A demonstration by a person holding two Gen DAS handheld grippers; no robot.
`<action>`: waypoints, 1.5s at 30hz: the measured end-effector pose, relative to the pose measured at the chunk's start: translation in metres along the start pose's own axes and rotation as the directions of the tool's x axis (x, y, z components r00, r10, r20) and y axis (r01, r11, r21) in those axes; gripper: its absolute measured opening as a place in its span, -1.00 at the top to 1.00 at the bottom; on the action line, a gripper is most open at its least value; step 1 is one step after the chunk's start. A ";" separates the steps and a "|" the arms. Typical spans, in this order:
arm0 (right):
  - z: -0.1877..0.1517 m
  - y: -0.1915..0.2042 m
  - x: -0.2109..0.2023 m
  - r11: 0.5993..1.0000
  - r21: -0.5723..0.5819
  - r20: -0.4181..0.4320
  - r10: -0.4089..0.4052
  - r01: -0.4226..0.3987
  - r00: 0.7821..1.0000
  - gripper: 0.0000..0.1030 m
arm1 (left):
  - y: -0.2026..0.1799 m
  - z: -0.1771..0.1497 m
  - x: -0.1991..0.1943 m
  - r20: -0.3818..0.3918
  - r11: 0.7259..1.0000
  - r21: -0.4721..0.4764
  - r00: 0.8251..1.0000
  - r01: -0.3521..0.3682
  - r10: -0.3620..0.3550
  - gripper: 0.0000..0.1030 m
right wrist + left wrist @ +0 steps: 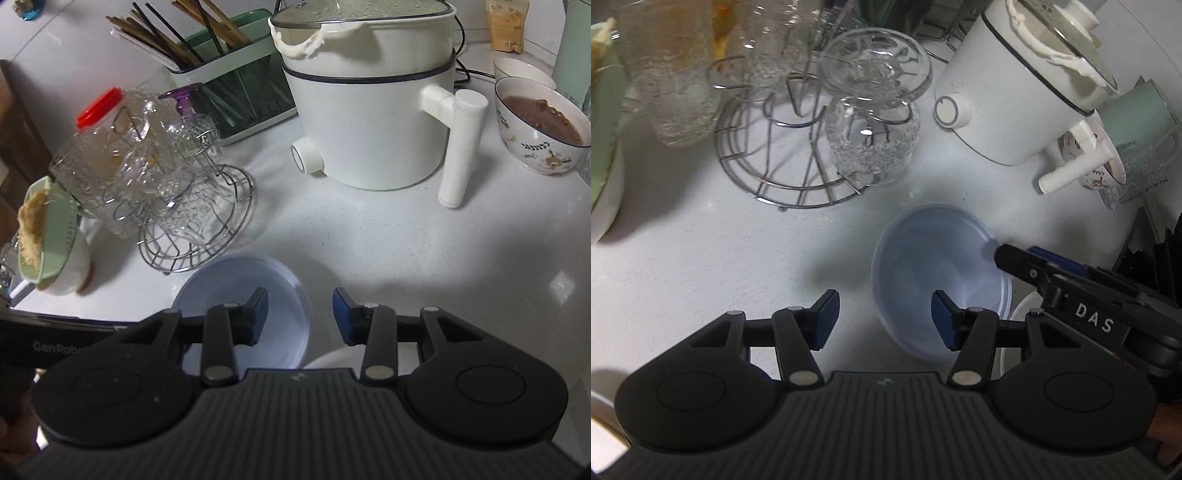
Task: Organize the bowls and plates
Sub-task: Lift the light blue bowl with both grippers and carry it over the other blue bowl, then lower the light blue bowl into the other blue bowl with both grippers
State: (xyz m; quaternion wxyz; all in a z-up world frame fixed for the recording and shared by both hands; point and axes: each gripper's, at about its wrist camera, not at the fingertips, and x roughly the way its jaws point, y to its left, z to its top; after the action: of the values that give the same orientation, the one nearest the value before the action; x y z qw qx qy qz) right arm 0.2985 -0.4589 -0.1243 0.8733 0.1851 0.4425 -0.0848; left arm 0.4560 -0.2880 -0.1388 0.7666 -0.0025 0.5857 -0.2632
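— Grippers first: how are they seen?
— Left gripper point(882, 317) is held with jaws apart, nothing pressed between them; right gripper point(300, 315) likewise, its jaws straddling the rim of the blue bowl point(284, 295), though contact cannot be told.
— And beyond?
— Bowl is set on the white counter point(406, 251); behind it a wire rack point(783, 173) with glasses; farthest, a white pot point(369, 122).

A plastic bowl point(243, 306) sat on the worktop point(406, 251), just in front of a wire rack point(199, 236) holding upturned glasses point(147, 173). An electric pot point(369, 122) stood behind and to the right, a chopstick caddy point(236, 88) behind the rack, a filled bowl point(539, 125) far right.
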 end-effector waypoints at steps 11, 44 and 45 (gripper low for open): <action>0.005 -0.001 0.027 0.999 0.053 -0.054 0.006 -0.003 0.999 0.59 | 0.004 0.013 0.034 -0.094 0.998 -0.012 0.994 0.054 -0.055 0.40; -0.009 0.041 -0.085 0.988 0.040 0.034 0.145 -0.147 0.989 0.61 | -0.001 -0.052 -0.114 0.105 0.986 -0.148 0.993 0.075 -0.060 0.40; -0.010 0.043 -0.086 0.987 0.042 0.028 0.151 -0.152 0.988 0.61 | -0.001 -0.056 -0.120 0.112 0.986 -0.149 0.992 0.069 -0.053 0.40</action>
State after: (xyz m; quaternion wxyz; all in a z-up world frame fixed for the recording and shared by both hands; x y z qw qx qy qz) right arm 0.2532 -0.4166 -0.0494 0.8784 0.2366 0.4143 -0.0301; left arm 0.3843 -0.2232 -0.0485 0.7863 -0.0932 0.5614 -0.2405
